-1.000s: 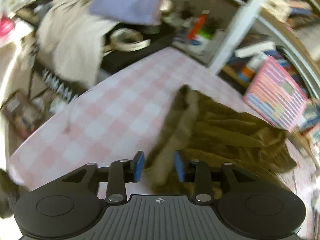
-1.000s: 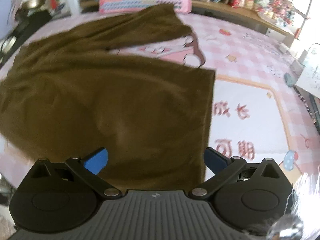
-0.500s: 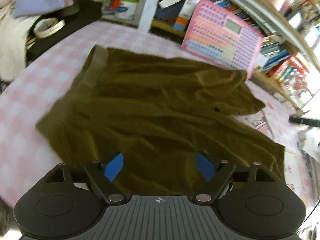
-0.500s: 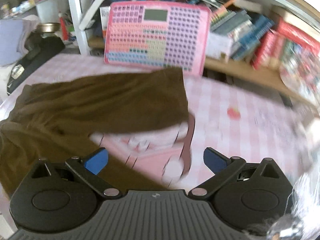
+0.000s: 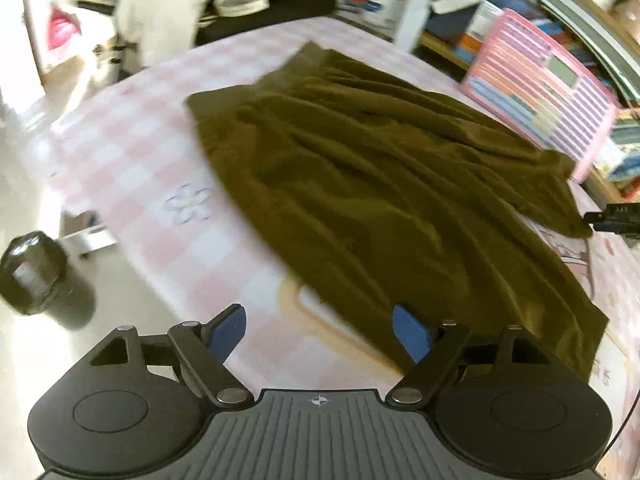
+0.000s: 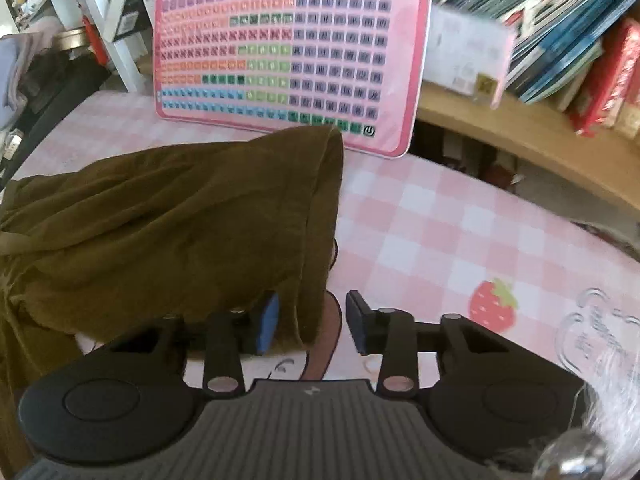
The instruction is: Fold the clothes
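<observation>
Olive-brown crumpled cloth garment (image 5: 384,184) lies spread across the pink-and-white checked surface (image 5: 132,132), wrinkled, w/ one hemmed end reaching toward the pink button-grid toy tablet (image 6: 288,48) that leans vs. the wooden shelf of books (image 6: 560,60). Left gripper (image 5: 320,330) hangs over the near edge of the garment, blue pads wide apart, nothing pinched; right-side pad sits over the fabric edge, left-side pad over bare surface. Right gripper (image 6: 310,322) is at the garment's hemmed end, jaws closing: a fold of the hem sits between the pads, against the left-side pad, gap still showing to the other pad, so not clamped. A strawberry print (image 6: 492,306) marks the surface just right of that gripper. Dark round bin (image 5: 34,276) on the floor, left view, blurry.
</observation>
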